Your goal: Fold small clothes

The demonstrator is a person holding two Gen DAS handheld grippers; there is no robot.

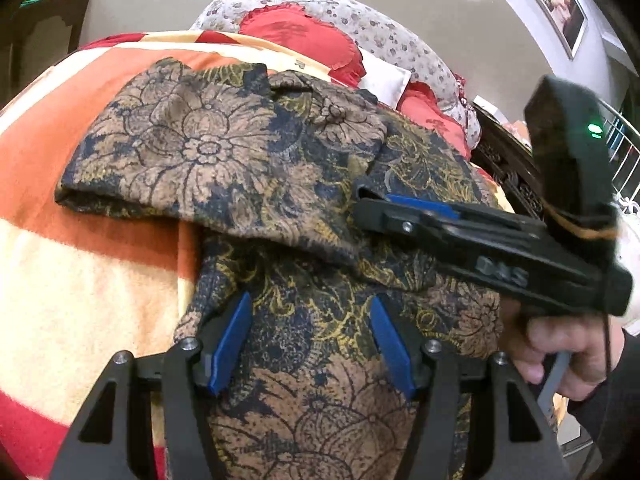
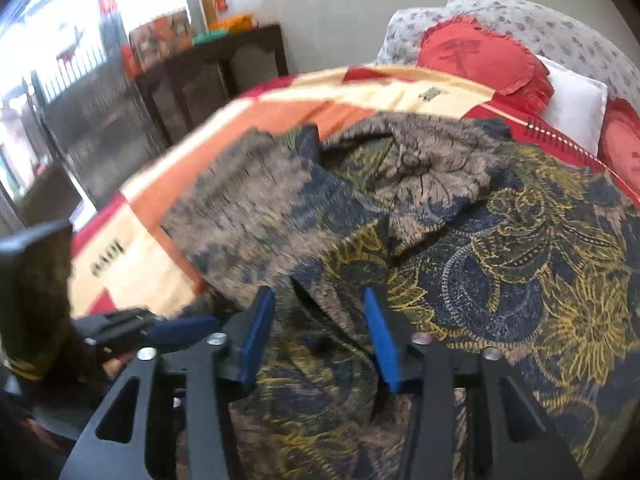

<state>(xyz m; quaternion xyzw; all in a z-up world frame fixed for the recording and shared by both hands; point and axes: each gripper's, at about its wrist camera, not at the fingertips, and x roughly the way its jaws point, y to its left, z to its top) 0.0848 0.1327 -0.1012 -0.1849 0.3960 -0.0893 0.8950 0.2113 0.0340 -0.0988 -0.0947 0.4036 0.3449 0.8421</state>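
A dark blue garment with a brown and gold flower print (image 1: 208,148) lies rumpled on the bed, its left part folded over into a thick flap. My left gripper (image 1: 310,320) hovers open just above the near part of the cloth, with nothing pinched. My right gripper (image 1: 362,200), held in a person's hand (image 1: 560,344), reaches in from the right with its tips at a fold in the middle. In the right wrist view the right gripper (image 2: 318,320) has its blue pads apart, with a ridge of the garment (image 2: 480,240) between them. The left gripper (image 2: 200,325) shows blurred at the lower left.
The garment lies on an orange, cream and red striped blanket (image 1: 80,280) that covers the bed. Red cushions (image 1: 304,36) and a flowered pillow lie at the head end. A dark wooden cabinet (image 2: 216,80) stands beyond the bed, beside a window with railings.
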